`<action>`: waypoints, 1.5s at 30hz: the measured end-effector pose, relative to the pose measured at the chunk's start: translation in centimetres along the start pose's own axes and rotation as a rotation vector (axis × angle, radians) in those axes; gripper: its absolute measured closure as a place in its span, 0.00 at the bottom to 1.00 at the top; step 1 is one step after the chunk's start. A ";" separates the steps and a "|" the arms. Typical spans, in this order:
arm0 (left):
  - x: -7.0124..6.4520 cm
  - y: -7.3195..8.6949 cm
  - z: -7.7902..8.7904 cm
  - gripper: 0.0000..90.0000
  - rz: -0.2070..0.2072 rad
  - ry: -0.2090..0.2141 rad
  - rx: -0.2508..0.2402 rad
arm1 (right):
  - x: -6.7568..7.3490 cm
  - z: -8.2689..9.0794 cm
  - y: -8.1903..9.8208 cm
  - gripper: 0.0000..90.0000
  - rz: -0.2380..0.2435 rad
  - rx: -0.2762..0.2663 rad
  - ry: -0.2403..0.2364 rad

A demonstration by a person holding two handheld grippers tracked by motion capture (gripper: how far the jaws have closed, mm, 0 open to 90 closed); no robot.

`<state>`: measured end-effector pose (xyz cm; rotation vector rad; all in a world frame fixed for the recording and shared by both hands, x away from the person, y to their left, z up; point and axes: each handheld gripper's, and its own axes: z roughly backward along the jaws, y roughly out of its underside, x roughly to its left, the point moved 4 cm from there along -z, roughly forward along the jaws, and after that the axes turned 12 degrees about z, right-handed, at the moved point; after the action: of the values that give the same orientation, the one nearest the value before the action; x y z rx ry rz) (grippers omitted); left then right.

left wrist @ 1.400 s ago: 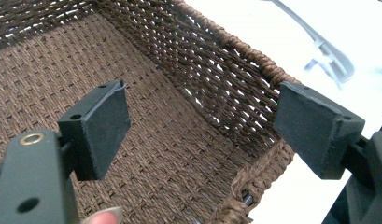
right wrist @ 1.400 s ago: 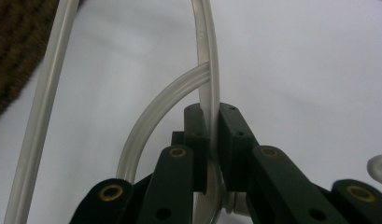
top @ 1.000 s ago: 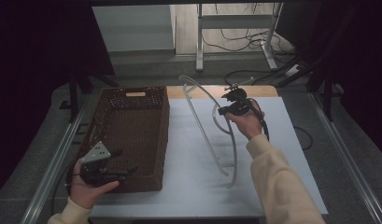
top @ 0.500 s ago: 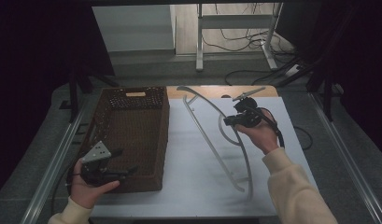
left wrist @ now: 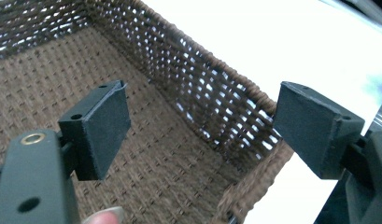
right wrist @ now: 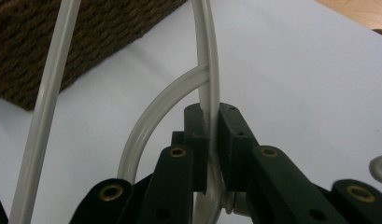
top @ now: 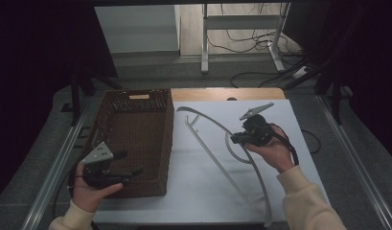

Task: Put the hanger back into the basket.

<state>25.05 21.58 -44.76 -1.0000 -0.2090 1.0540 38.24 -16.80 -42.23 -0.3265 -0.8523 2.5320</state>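
Observation:
A pale translucent clothes hanger [top: 259,178] slants across the white table top, its hook end at my right gripper [top: 234,139]. In the right gripper view the gripper [right wrist: 209,126] is shut on the hanger's thin rod [right wrist: 205,46] beside the curved hook. A brown wicker basket [top: 136,98] stands on the left of the table. My left gripper [top: 129,163] hovers at the basket's near right corner. In the left gripper view this gripper [left wrist: 202,130] is open, with nothing between its pads and the basket wall [left wrist: 179,79] below.
A white sheet [top: 208,196] covers the table, with a wooden strip [top: 222,94] along the back edge. Metal rails [top: 54,167] run down both sides. Beyond the table are a desk frame [top: 205,43] and floor cables [top: 251,33]. The basket corner [right wrist: 62,37] lies close to the hanger.
The right hand has carried the hanger to the right and nearer the person, and the hanger has tipped from standing up to lying lower across the table. The left hand has stayed put.

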 end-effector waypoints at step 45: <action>-4.2 -7.5 -3.0 0.22 -0.178 0.087 0.089 | 5.6 -2.4 1.1 0.91 0.142 0.041 -0.216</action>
<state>29.36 15.50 -39.41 -0.9273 -0.1754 0.8488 33.81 -13.68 -45.21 -0.1045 -0.8820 2.7501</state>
